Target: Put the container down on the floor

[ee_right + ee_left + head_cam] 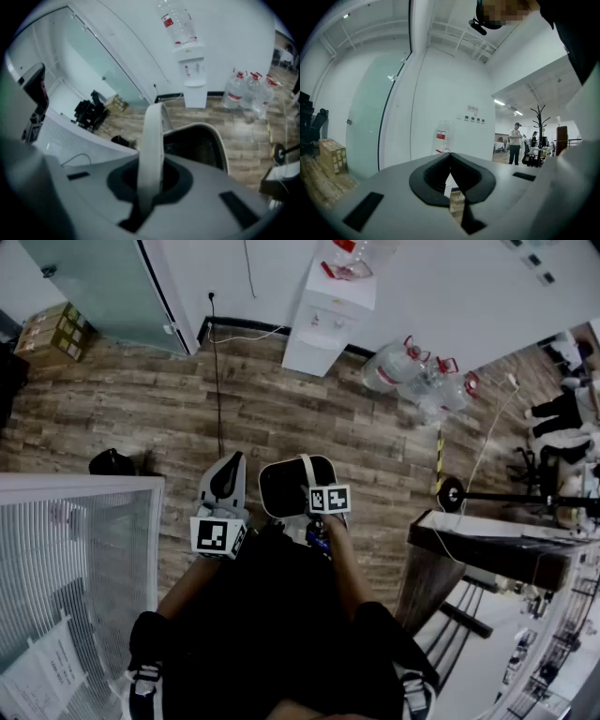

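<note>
I've got the container (286, 488) dead centre in the head view, mouth facing up at me, its longer side running nine to three over the plank floor (112, 418). My right gripper (149, 185) is clamped narrow on the white handle (153, 136), which arches up towards twelve o'clock from the jaws. My left gripper (450, 164), at nine o'clock of the container, is pinched together on nothing.
</note>
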`<action>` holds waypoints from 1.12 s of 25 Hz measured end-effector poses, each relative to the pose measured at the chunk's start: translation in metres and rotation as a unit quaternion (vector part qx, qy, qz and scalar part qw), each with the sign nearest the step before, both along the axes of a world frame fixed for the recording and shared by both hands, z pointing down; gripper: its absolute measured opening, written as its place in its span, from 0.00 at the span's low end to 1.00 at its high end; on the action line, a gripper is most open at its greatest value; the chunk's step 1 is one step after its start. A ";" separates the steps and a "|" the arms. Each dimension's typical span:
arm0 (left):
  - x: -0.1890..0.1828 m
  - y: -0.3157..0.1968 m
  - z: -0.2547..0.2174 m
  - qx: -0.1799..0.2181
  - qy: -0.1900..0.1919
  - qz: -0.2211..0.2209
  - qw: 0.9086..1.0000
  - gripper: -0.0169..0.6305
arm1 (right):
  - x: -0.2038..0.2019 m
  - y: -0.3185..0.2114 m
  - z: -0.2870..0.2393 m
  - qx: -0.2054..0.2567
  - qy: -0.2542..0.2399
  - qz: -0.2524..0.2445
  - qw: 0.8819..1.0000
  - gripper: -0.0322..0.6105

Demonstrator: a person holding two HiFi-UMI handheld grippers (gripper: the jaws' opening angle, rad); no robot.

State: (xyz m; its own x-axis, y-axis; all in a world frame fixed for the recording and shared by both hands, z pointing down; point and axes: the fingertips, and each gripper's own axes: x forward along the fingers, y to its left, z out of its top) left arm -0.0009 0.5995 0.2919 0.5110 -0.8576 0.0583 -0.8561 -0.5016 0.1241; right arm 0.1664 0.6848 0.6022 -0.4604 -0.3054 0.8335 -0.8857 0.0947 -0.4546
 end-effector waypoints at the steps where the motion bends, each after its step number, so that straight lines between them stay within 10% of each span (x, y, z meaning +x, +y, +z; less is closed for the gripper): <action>1: 0.000 0.001 0.000 0.000 -0.001 0.000 1.000 0.07 | 0.001 0.001 0.000 0.001 0.000 0.000 1.000 0.10; 28: 0.017 0.029 -0.002 0.011 -0.014 -0.076 0.997 0.07 | 0.040 0.004 -0.001 0.015 -0.017 -0.025 0.999 0.10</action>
